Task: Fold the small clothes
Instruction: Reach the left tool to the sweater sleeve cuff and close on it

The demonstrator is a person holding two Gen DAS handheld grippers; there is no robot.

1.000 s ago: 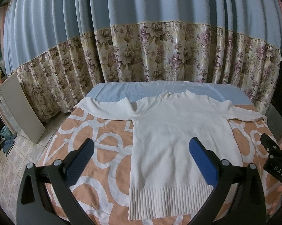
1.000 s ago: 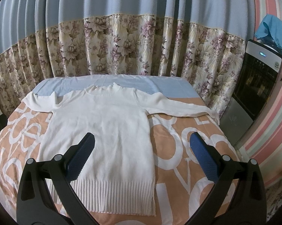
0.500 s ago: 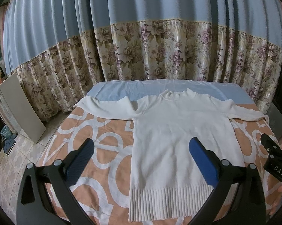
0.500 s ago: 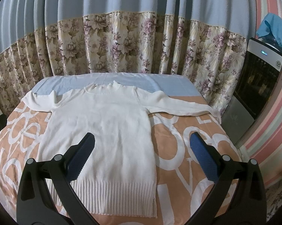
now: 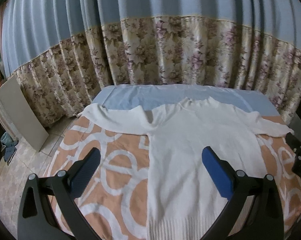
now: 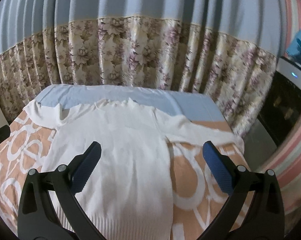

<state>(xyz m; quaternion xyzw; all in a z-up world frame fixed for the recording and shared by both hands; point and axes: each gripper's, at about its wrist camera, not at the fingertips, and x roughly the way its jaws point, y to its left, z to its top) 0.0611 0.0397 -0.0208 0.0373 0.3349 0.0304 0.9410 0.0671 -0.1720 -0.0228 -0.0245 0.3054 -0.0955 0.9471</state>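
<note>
Floral curtain (image 5: 170, 60) behind, patterned bed (image 5: 114, 160) below: the white sweater (image 5: 190, 150) lay flat at 12 o'clock, sleeves spread for folding, while your left gripper (image 5: 149, 159) and right gripper (image 6: 150, 154) hovered released, empty.

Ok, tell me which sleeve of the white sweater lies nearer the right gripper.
The sleeve stretched toward the black appliance: it ends just beyond the right gripper's right finger. The other sleeve lies far left.

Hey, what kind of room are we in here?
Probably a home bedroom: a bed with a patterned cover, a white sweater spread on it, and floor-length floral curtains behind.
</note>
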